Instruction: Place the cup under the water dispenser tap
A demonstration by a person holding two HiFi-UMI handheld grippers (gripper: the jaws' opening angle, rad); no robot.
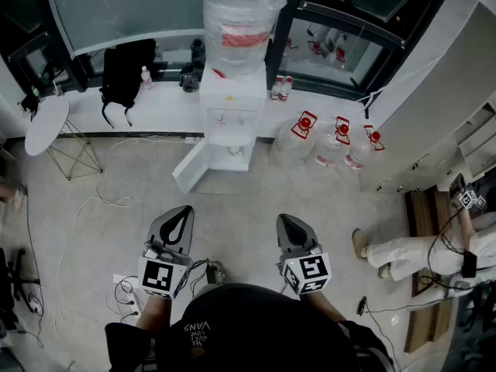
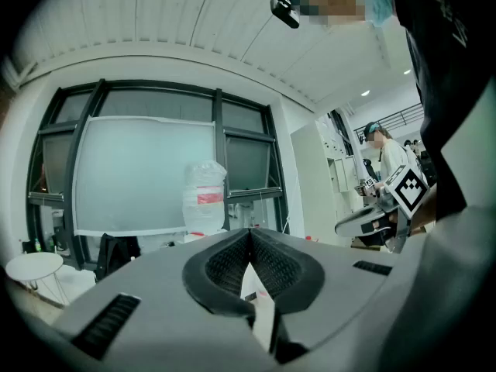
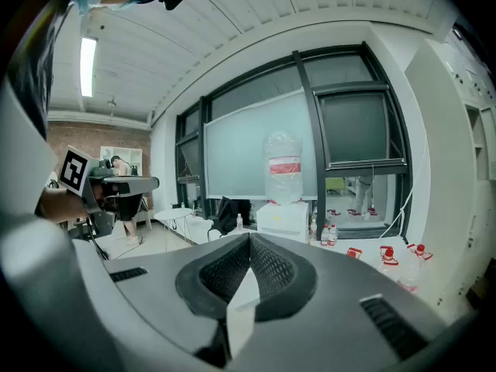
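While the left claw point(image 1: 180, 215) and right claw point(image 1: 290, 223) are both clenched empty, well short of the water dispenser point(image 1: 231, 107), something small, possibly the cup point(image 1: 236, 152), sits in its tap recess.

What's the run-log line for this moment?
left gripper: shut, empty | right gripper: shut, empty | water dispenser: ahead, untouched | cup: not held
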